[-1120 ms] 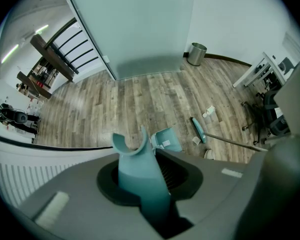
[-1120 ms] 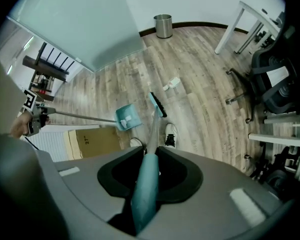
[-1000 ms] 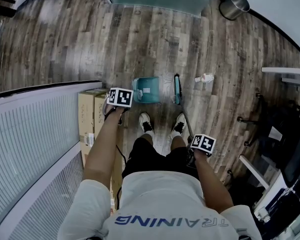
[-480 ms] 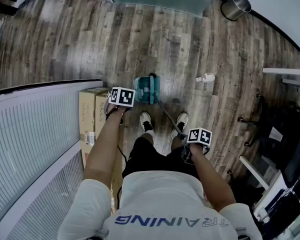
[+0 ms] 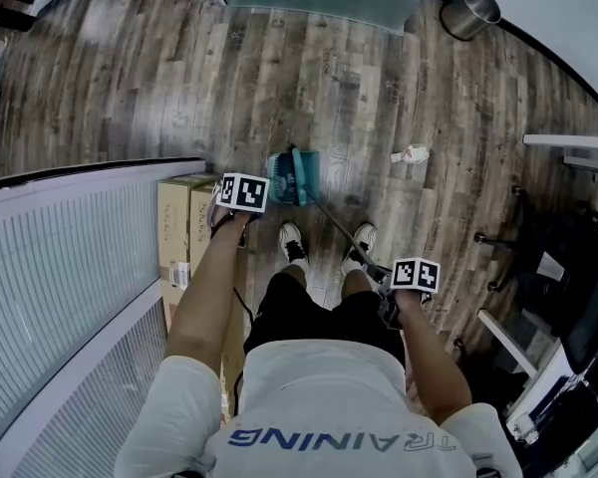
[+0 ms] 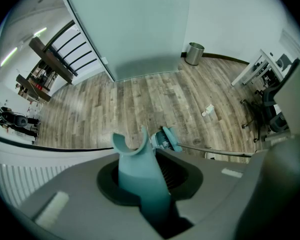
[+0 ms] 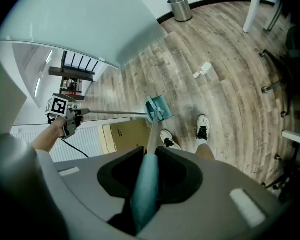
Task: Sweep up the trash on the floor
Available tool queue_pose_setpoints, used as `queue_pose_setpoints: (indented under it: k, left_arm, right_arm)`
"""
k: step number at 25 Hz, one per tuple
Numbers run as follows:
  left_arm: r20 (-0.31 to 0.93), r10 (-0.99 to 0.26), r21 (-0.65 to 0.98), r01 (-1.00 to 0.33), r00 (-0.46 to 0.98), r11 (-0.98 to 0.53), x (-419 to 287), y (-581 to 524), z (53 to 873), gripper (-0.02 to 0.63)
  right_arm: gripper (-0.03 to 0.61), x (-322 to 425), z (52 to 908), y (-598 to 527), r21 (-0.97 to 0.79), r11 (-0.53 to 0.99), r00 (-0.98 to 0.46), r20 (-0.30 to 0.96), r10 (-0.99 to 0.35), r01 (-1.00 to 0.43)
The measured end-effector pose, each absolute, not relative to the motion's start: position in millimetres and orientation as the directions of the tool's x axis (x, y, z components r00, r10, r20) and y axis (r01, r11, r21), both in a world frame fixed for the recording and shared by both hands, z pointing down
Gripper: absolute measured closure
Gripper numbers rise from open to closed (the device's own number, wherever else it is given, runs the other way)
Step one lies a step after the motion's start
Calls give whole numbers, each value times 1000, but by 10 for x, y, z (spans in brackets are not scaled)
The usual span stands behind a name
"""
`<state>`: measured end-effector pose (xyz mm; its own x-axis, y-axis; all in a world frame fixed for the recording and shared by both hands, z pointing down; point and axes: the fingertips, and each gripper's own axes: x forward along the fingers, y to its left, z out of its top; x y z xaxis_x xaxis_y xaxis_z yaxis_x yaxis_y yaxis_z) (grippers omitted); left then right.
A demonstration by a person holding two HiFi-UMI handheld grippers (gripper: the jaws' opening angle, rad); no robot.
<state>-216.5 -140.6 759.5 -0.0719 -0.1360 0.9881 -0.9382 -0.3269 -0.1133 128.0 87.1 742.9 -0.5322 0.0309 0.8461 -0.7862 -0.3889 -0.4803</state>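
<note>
My left gripper [image 5: 233, 217] points straight down, shut on the teal dustpan handle [image 6: 139, 171]. The teal dustpan [image 5: 283, 178] stands on the wood floor just ahead of the person's shoes. Shut on the broom handle [image 7: 146, 183], my right gripper [image 5: 390, 303] is low at the right. The broom's thin stick [image 5: 339, 229] slants up-left to the teal broom head [image 5: 300, 170], which rests at the dustpan's mouth. A white crumpled piece of trash [image 5: 409, 154] lies on the floor to the right of the dustpan, apart from it. It also shows as trash [image 7: 202, 70] in the right gripper view.
A metal bin [image 5: 467, 10] stands by the far wall at top right. Cardboard boxes [image 5: 176, 229] sit beside a white ribbed panel [image 5: 70, 257] on the left. Chair legs and desk frames [image 5: 538, 237] crowd the right side. The person's shoes [image 5: 291, 244] are just behind the dustpan.
The broom head swept left from beside the dustpan to its mouth. My right gripper then drew back toward the right, tilting the stick. The left gripper and dustpan stayed put.
</note>
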Motion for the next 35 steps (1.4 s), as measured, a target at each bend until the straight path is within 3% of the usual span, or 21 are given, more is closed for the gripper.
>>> queue_pose_setpoints:
  k: [6,14,20,22,27,35]
  left_arm:
    - [988,-135,-114,-938,-73,-327,-2170,-1414,7593,545]
    - [988,-139,-115,-934,-71,-337,-2170,-1425,7595,545]
    - [988,-136,-117,-935,-75,-335,-2142,-1428,7600,545]
    - [988,-136,-117,-935,-75,-336,-2154,-1417,7593,545]
    - [988,-136,-116,-936,-74,-332,-2165,-1415,7582,545]
    - [988,-135,-116,-936,-75,-333,-2175,-1429,7589,545]
  right_arm:
    - [469,1980,7370,741,-379,-407,-400,916,-34,-831]
    - [469,3578,7186,381,-128,-527,-48,985,-163,-840]
    - [469,4384,7321,164,107,-536,193,975,-107,-838]
    - [469,4456,7490,157,152,-523,216,974,-63,-838]
    - [469,4032,7967,242,125,-480,115,992,52,-868]
    - [471,3652,7916,375,163,-352,157,987,44,-922]
